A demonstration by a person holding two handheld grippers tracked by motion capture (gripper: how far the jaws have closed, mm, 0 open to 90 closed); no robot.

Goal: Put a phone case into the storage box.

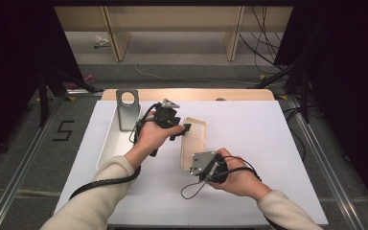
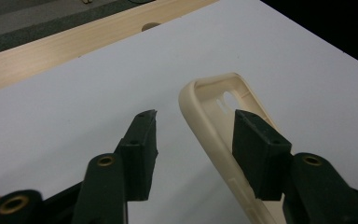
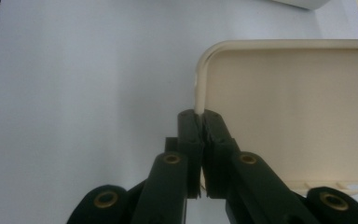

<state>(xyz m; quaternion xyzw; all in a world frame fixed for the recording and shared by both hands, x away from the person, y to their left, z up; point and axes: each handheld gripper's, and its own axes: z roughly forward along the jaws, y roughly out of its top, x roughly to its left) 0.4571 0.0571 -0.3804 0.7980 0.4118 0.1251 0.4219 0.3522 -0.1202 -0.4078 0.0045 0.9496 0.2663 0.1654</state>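
A cream phone case (image 1: 195, 135) lies hollow side up on the white table top, near the middle. My left gripper (image 1: 183, 130) stands open at the case's far left rim. In the left gripper view its jaws straddle the case wall (image 2: 205, 112), one finger (image 2: 142, 140) outside and the other finger (image 2: 256, 144) inside the hollow. My right gripper (image 1: 195, 165) is at the case's near end, shut on the thin side wall. In the right gripper view its jaws pinch the rim close to the rounded corner of the case (image 3: 289, 102).
A long white tray (image 1: 109, 140) lies on the table's left side, with a grey metal bracket (image 1: 127, 109) with a round hole standing at its far end. A wooden strip (image 1: 239, 94) runs along the table's far edge. Black cables trail from both grippers.
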